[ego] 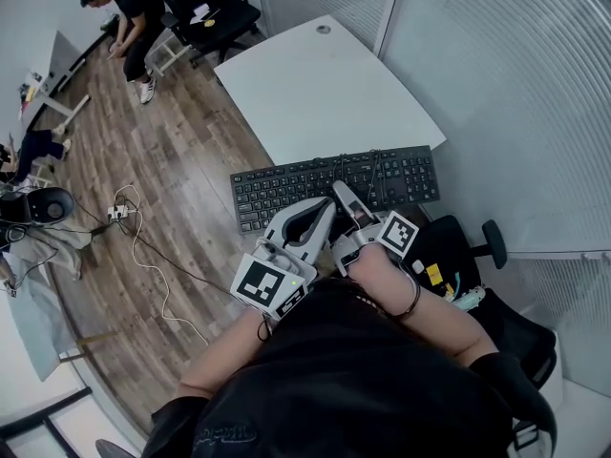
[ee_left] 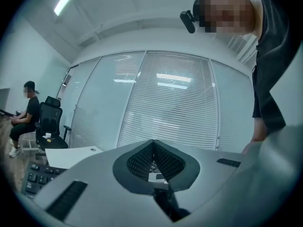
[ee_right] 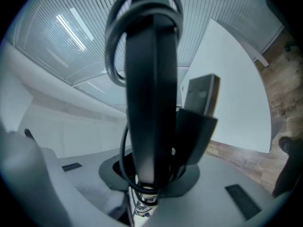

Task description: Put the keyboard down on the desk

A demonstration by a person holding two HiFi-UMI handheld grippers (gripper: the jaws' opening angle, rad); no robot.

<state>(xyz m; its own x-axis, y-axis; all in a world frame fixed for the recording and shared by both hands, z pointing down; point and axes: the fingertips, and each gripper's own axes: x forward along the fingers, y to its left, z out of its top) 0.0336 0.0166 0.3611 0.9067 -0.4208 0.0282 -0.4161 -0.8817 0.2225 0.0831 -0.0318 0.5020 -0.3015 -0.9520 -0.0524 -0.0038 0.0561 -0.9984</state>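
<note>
Keyboard [ego: 334, 185] and its cable [ee_right: 112, 56] are clamped at the near edge in the right gripper [ego: 351, 198]. Beside it, the left gripper [ee_left: 153, 145] has its jaws together, empty. The desk [ego: 325, 84] lies just beyond both.

Surface rundown from my end:
- keyboard [ego: 334, 187]: black plastic, matt, faint sheen on the keycaps.
- Its cable [ee_right: 113, 46]: smooth black jacket, semi-gloss.
- desk [ego: 325, 84]: white top, smooth, matt.
- floor [ego: 181, 151]: brown wood planks with visible grain and a low sheen.
- left gripper [ego: 326, 207] and right gripper [ego: 342, 194]: light grey plastic shells, smooth, matt.
- pads [ee_left: 139, 162]: black, with a fine grid texture (looks rubbery, can't confirm).
- marker cube [ego: 269, 287], lower centre: flat black-on-white print, matt.
- partition [ego: 506, 93], right side: glossy glass with slatted blinds behind it.
- shirt [ego: 353, 389]: black cloth, matt.
- chair [ego: 205, 8], upper left of the frame: black; I can't tell whether it's fabric or mesh.
</note>
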